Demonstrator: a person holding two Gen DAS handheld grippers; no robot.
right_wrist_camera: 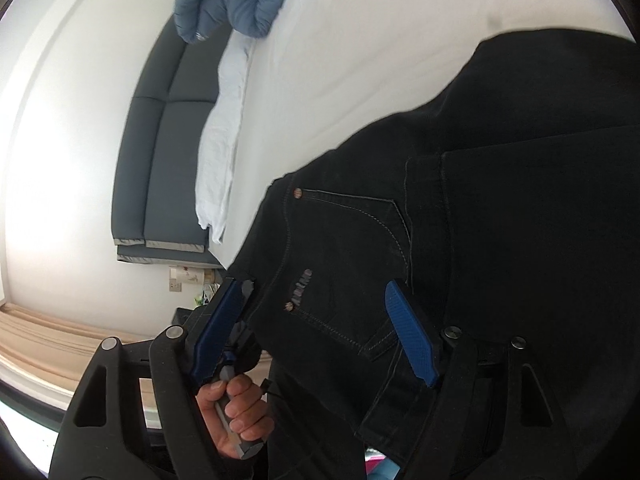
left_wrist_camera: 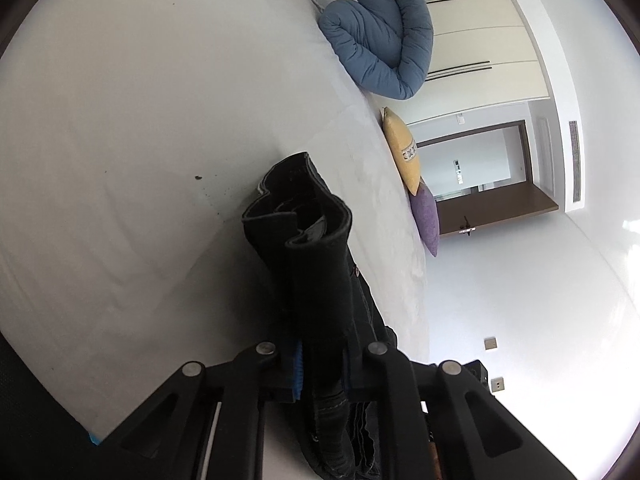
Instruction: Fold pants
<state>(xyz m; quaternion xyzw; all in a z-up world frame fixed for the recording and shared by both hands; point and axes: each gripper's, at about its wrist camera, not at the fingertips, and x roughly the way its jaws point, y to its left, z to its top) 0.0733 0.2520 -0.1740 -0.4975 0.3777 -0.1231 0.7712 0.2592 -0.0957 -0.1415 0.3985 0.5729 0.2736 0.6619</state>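
Two grippers are in play, and each of my wrist views shows its own one at work on the black pants [right_wrist_camera: 460, 240]. My left gripper [left_wrist_camera: 320, 364] is clamped on a bunched fold of the dark denim: the fabric runs up between the nearly closed fingers and stands out past them as a crumpled roll, its hem edges curling open at the far end. That bundle is lifted clear of the white bed sheet [left_wrist_camera: 140, 140], which spreads out behind it with a few dark specks on it.

My right gripper [right_wrist_camera: 316, 332] stands with its fingers spread wide — the blue pads [right_wrist_camera: 408, 332] sit either side of the pants' pocket area, one near the outer seam, the other over the stitched pocket. I see no pinching of the cloth there, so I read it as released, with denim lying between the fingers rather than gripped. Below the left-hand pad in that view, a person's hand [right_wrist_camera: 236, 412] grips a handle.

The pants drape across the right half of the right wrist view, over the bed. A blue quilt [left_wrist_camera: 384, 28] is heaped at the bed's far edge, with a yellow cushion [left_wrist_camera: 404, 152] and a purple cushion [left_wrist_camera: 426, 216] nearby — a dark padded headboard [right_wrist_camera: 160, 152] shows in the right wrist view.
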